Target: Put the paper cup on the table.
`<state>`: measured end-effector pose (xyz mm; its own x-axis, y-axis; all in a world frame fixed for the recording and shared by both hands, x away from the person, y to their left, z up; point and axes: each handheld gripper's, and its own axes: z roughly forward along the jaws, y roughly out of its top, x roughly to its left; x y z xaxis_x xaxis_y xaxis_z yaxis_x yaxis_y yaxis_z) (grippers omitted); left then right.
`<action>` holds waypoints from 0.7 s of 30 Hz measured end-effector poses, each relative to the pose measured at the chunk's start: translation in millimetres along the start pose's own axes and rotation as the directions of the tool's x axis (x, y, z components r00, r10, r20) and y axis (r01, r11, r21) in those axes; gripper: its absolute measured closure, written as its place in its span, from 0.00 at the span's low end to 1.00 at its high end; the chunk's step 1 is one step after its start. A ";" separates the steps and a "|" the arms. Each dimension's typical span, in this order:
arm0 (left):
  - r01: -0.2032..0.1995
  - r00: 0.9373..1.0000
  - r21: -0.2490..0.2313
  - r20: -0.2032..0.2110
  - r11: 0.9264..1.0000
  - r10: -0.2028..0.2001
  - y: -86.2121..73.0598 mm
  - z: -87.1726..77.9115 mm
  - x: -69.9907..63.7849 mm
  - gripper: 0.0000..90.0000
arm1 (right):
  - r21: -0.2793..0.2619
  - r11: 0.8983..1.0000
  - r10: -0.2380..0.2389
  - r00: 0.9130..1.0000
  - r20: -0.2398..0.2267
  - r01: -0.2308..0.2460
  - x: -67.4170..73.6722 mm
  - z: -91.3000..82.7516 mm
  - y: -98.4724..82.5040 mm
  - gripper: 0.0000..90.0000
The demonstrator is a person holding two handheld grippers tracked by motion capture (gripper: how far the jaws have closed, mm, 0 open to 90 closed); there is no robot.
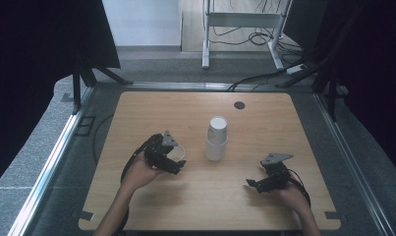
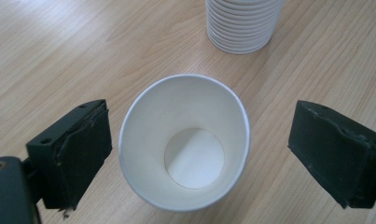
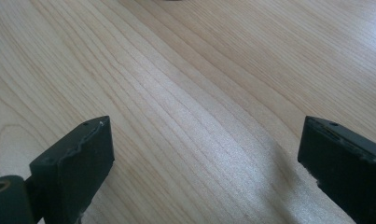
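We had L gripper (image 2: 197, 154) released around a paper cup (image 2: 184, 142).
Cup stood upright on table (image 1: 151, 206) btw L jaws, untouched, near cup stack (image 1: 216, 139); R gripper (image 1: 263, 186) open over bare wood.

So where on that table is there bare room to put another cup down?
Plenty: the far strip of the table behind the cup stack, and the near middle between the two hands. It is crowded only where the single cup stands upright between the left hand-held gripper jaws.
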<state>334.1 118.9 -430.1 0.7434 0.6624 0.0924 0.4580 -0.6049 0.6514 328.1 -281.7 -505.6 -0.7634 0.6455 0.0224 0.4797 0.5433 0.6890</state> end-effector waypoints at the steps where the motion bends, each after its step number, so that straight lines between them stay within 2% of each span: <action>1: 0.007 1.000 -0.010 -0.005 1.000 -0.007 -2.1 -1.6 -0.3 0.05 | 0.000 1.000 -0.001 1.000 -0.002 0.001 -0.1 -0.4 0.1 0.04; 9: 0.041 0.999 -0.084 -0.031 0.996 -0.043 -21.6 -18.2 -3.4 0.04 | -0.006 1.000 -0.003 1.000 -0.008 0.002 0.9 -3.0 1.4 0.05; 12: 0.045 0.998 -0.101 -0.030 0.994 -0.048 -27.0 -22.8 -5.6 0.03 | -0.006 1.000 -0.005 1.000 -0.008 0.005 1.6 -3.0 1.8 0.05; 15: 0.042 0.998 -0.141 -0.030 0.989 -0.047 -36.3 -29.2 -11.5 0.03 | -0.004 1.000 -0.007 1.000 -0.009 0.007 2.8 -2.3 2.2 0.05; 21: 0.046 0.998 -0.172 -0.027 0.984 -0.051 -47.4 -33.4 -19.1 0.02 | -0.005 1.000 -0.006 1.000 -0.008 0.006 3.7 -2.2 2.7 0.04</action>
<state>282.0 149.7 -437.7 0.7059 0.7039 0.0790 0.4010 -0.4891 0.7746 325.6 -279.1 -502.0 -0.7697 0.6379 0.0235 0.4728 0.5450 0.6925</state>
